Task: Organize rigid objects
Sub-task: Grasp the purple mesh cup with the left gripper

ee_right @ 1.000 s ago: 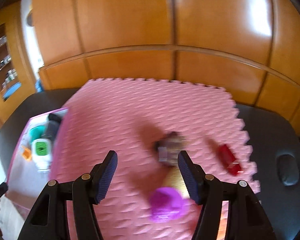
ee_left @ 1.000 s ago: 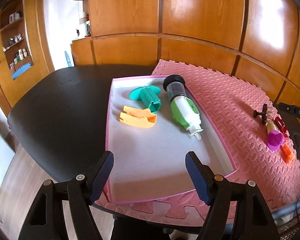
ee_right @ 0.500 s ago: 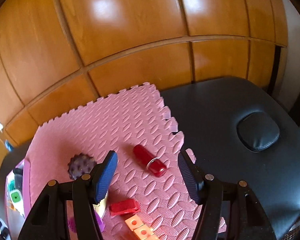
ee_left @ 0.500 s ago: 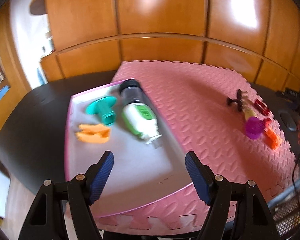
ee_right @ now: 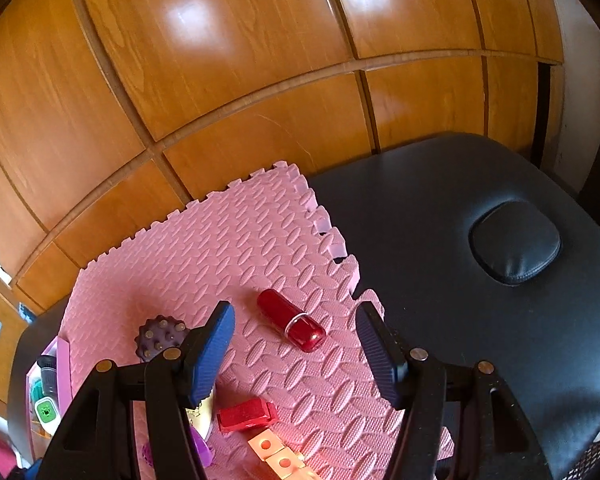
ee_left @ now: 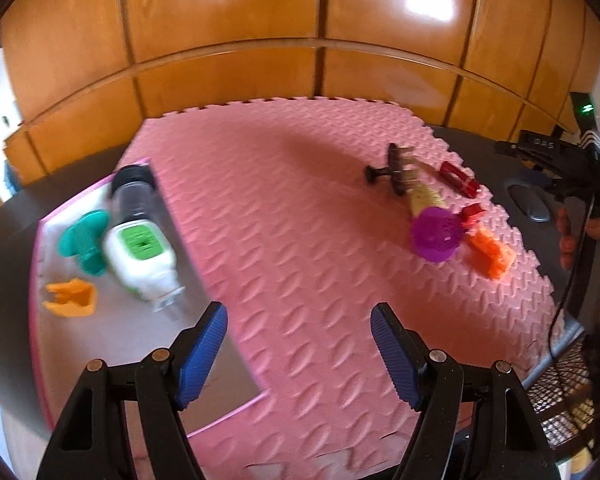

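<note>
A pink-rimmed tray (ee_left: 100, 344) on the left holds a green and white bottle (ee_left: 140, 244), a teal piece (ee_left: 82, 240) and an orange piece (ee_left: 70, 298). On the pink mat (ee_left: 292, 232) lie a dark spiked ball (ee_right: 160, 338), a red cylinder (ee_right: 292, 320), a small red block (ee_right: 246, 414), an orange brick (ee_left: 490, 250) and a purple cup (ee_left: 436, 238). My left gripper (ee_left: 298, 354) is open and empty over the mat's near part. My right gripper (ee_right: 296, 354) is open and empty, just short of the red cylinder.
The mat lies on a black padded table (ee_right: 480, 200) with a round headrest plug (ee_right: 516, 246) at right. Wooden panelling (ee_left: 300, 40) runs behind. The hand with the other gripper (ee_left: 588, 224) shows at the left wrist view's right edge.
My left gripper has swung right, from over the tray to over the mat. My right gripper has swung right and come closer to the red cylinder.
</note>
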Demonstrator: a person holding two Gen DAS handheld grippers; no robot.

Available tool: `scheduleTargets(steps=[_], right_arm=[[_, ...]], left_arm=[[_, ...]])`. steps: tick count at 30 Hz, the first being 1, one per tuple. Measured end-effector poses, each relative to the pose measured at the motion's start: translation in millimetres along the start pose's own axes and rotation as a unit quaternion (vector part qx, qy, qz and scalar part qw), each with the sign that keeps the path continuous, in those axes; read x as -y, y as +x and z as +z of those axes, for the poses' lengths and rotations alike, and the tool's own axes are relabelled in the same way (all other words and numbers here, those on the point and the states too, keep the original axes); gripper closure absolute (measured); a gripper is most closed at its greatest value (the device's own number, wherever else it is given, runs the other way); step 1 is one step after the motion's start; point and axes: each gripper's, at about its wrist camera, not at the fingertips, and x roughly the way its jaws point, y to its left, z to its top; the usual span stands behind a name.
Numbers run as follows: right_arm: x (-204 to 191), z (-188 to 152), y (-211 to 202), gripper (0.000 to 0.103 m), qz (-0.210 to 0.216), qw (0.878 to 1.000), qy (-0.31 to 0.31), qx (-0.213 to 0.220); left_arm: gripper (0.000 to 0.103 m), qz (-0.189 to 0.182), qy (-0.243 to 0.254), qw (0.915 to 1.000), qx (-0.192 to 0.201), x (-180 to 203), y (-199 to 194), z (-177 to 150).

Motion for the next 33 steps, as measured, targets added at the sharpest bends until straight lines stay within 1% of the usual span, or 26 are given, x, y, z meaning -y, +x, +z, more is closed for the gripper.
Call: scheduleTargets(steps=[1, 2, 3, 4, 7, 11, 14, 18, 19, 20, 21, 24, 27, 31, 33], right_arm=[[0, 0, 0, 0.04, 0.0, 1.0, 0.001, -0.001], [0, 0, 0, 0.04, 0.001, 1.0, 0.002, -0.002], [0, 0, 0, 0.04, 0.001, 1.0, 0.002, -0.003], [0, 0, 1, 0.04, 0.002, 1.0, 0.002, -0.005], [-2, -1, 1, 0.04, 0.007, 1.0, 0.0, -0.008], [-4, -1, 1, 0.04, 0.015, 1.0, -0.001, -0.011], [-4, 0, 0, 0.04, 0.022, 1.0, 0.003, -0.012], [-2, 1, 1, 0.04, 0.031, 0.999, 0.012, -0.018], [-2, 1, 2, 0.04, 0.033, 0.999, 0.014, -0.019], [-2, 1, 3, 0.04, 0.035, 0.999, 0.015, -0.021], [-2, 1, 3, 0.04, 0.036, 0.999, 0.014, -0.02], [-4, 1, 5, 0.04, 0.034, 0.999, 0.012, -0.023], [-5, 0, 7, 0.04, 0.035, 0.999, 0.009, -0.027], [-7, -1, 9, 0.04, 0.031, 0.999, 0.002, -0.032], [-7, -1, 10, 0.04, 0.031, 0.999, -0.001, -0.034]], left_arm=[[0.028, -0.007, 0.003, 1.0, 0.0, 4, 1, 3], [0.025, -0.015, 0.006, 0.9999, 0.002, 11, 3, 7], [0.02, -0.023, 0.01, 0.9997, 0.002, 17, 6, 11], [0.018, -0.029, 0.012, 0.9995, 0.003, 22, 7, 14], [0.018, -0.051, 0.028, 0.9983, 0.002, 46, 18, 22], [0.018, -0.069, 0.044, 0.9966, -0.006, 70, 36, 32], [0.018, -0.076, 0.053, 0.9956, -0.01, 85, 52, 39], [0.019, -0.086, 0.051, 0.9949, -0.014, 96, 71, 47], [0.02, -0.09, 0.05, 0.9946, -0.015, 99, 76, 49], [0.03, -0.093, 0.051, 0.9943, -0.013, 100, 79, 49], [0.042, -0.094, 0.053, 0.9941, -0.013, 101, 82, 50], [0.06, -0.093, 0.051, 0.994, -0.027, 103, 96, 50], [0.069, -0.099, 0.034, 0.9942, -0.027, 97, 101, 49], [0.069, -0.109, 0.031, 0.9935, -0.012, 89, 92, 44], [0.069, -0.108, 0.032, 0.9936, -0.009, 84, 84, 39]])
